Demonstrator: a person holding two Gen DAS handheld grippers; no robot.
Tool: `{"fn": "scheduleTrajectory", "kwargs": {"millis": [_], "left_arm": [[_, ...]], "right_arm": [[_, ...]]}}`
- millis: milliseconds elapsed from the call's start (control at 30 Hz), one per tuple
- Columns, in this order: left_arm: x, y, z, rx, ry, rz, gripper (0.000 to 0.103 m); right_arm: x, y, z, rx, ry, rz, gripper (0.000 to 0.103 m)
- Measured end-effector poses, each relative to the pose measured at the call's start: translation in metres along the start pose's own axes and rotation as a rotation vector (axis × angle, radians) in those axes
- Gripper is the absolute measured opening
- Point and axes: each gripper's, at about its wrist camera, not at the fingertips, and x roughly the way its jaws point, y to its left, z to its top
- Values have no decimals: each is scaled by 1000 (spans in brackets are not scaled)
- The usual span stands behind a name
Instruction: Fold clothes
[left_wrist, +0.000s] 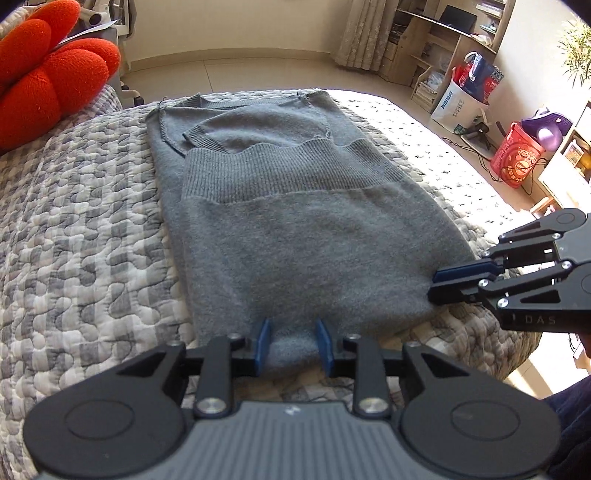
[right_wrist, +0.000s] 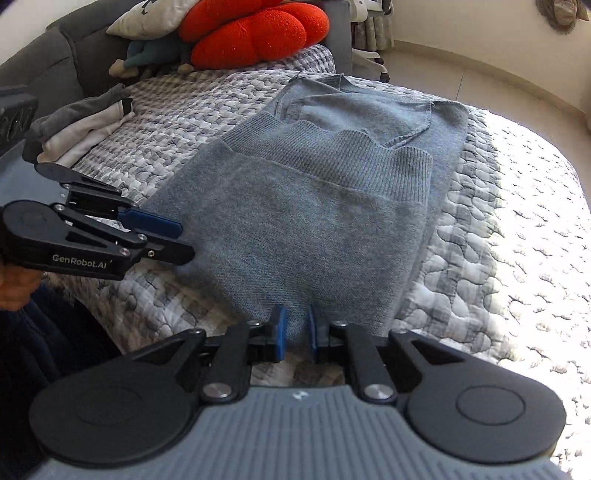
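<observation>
A grey knit sweater (left_wrist: 295, 229) (right_wrist: 314, 206) lies folded on the quilted bed, its ribbed hem laid up over the chest and a sleeve folded in. My left gripper (left_wrist: 293, 341) (right_wrist: 184, 242) is at the near left part of the fold. Its jaws stand apart, with a hump of fabric lying loose between the blue pads (left_wrist: 264, 343). My right gripper (right_wrist: 295, 326) (left_wrist: 434, 286) is at the sweater's near right corner, with its jaws close together and pinching the fabric edge.
The grey-and-white quilt (left_wrist: 92, 221) (right_wrist: 498, 240) covers the bed. A red cushion (left_wrist: 48, 85) (right_wrist: 255, 33) sits at the head end. A pile of folded clothes (right_wrist: 85, 125) lies near it. Bags (left_wrist: 465, 96) and a red basket (left_wrist: 517, 155) stand on the floor by shelves.
</observation>
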Motion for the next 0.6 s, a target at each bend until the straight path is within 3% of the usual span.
{"fn": "scheduleTrajectory", "kwargs": {"millis": [200,233,267,300,500,600], "left_arm": [[-7,15,3,-57,13,-13,28],[-9,18,4,-67,7,-7,28],[-11,21,5,-82,-2,-3,28],[-13,24,7,-103,-14,-1,28],[-24,39,19,-199,-93,4,29],[-14,41,19,-188,-68,50,29]], "right_arm": [[-11,-24,-9,36,1,-58,13],[-12,-25,-9,35,4,-94,18],[-13,-27,-9,38,2,-131,40],[-16,-29,-8,46,-12,-143,46],[-31,-26,8,89,-165,-144,46],[-26,-23,23,144,-212,-100,46]]}}
